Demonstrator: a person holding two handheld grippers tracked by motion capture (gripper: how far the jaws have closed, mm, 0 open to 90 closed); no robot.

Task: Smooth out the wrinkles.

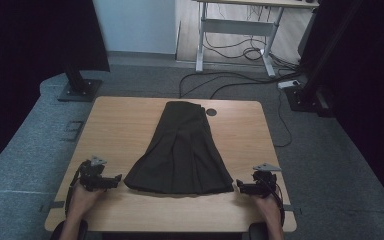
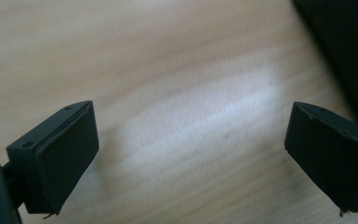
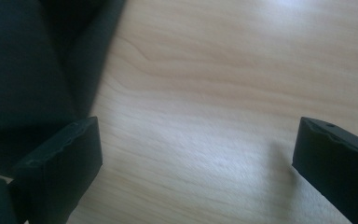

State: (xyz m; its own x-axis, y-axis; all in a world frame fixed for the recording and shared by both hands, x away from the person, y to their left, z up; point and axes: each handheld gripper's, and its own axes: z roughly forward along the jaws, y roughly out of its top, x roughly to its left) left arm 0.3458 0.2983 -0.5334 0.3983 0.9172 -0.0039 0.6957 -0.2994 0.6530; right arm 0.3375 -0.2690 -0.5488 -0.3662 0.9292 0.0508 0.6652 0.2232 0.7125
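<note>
Fingers stand wide apart on the left gripper (image 1: 116, 179), with only bare wooden table (image 1: 120, 130) between them; the dark skirt (image 1: 180, 152) lies just beside it at three o'clock, its hem corner near the tips. The skirt is spread flat mid-table, waist toward twelve o'clock. The right gripper (image 1: 240, 186), at the hem's far corner, also has its fingers spread, holding nothing.
</note>
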